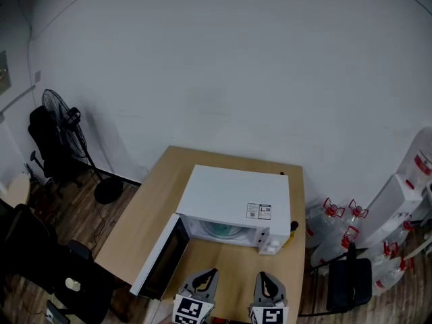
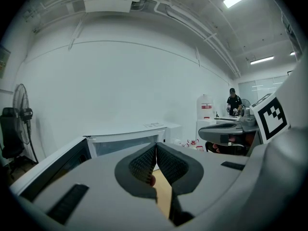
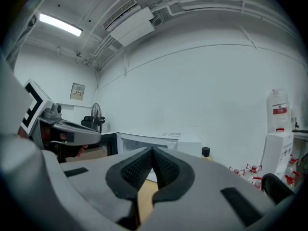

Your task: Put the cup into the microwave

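The task looks all but done. A pale teal rounded shape that I take to be the cup (image 1: pixel 220 230) sits inside the white microwave (image 1: pixel 233 198), on the floor of the cavity towards its left half. It is seen through the opening on the near side. The microwave stands near the middle of the wooden surface (image 1: pixel 145 208), and its door (image 1: pixel 162 258) hangs wide open, swung out to the near left. The left tongs (image 2: pixel 156 153) are closed with the ribbed pads meeting at the tips and no cup between them. The right tongs (image 3: pixel 152 154) are closed and empty too. Both hover over the near edge of the surface, short of the opening and apart from the microwave. Judging from this, what may be left is only pushing the door shut, though the task sentence does not ask for it. As for the cup's pose, it is small and shadowed. Its rounded outline suggests it stands upright with its long axis vertical and mouth upward, but I cannot tell for certain.
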Demonstrator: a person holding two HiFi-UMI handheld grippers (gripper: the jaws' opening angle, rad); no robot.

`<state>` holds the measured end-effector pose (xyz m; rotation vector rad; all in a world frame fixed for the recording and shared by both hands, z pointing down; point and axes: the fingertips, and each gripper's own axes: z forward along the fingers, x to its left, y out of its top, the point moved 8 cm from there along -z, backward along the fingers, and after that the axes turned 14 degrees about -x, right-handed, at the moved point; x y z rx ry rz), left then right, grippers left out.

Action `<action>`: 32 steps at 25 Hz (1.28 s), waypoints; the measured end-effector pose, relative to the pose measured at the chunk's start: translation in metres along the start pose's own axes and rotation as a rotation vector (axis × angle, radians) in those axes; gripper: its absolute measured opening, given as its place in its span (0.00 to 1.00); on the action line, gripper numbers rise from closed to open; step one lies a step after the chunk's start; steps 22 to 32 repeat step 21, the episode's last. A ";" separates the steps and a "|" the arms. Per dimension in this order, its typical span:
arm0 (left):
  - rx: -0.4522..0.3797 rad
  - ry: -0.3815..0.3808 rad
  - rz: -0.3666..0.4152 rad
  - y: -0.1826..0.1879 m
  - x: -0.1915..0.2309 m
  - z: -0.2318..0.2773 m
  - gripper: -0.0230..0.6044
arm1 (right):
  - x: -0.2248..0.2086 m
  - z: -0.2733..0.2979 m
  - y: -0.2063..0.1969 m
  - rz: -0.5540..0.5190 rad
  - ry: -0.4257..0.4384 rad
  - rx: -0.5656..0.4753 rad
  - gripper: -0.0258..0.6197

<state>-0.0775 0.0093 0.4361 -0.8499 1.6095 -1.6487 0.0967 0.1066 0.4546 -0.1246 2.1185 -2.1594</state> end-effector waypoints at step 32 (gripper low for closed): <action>-0.005 0.010 -0.003 -0.002 0.006 0.003 0.07 | 0.005 0.010 0.002 -0.019 0.035 -0.074 0.07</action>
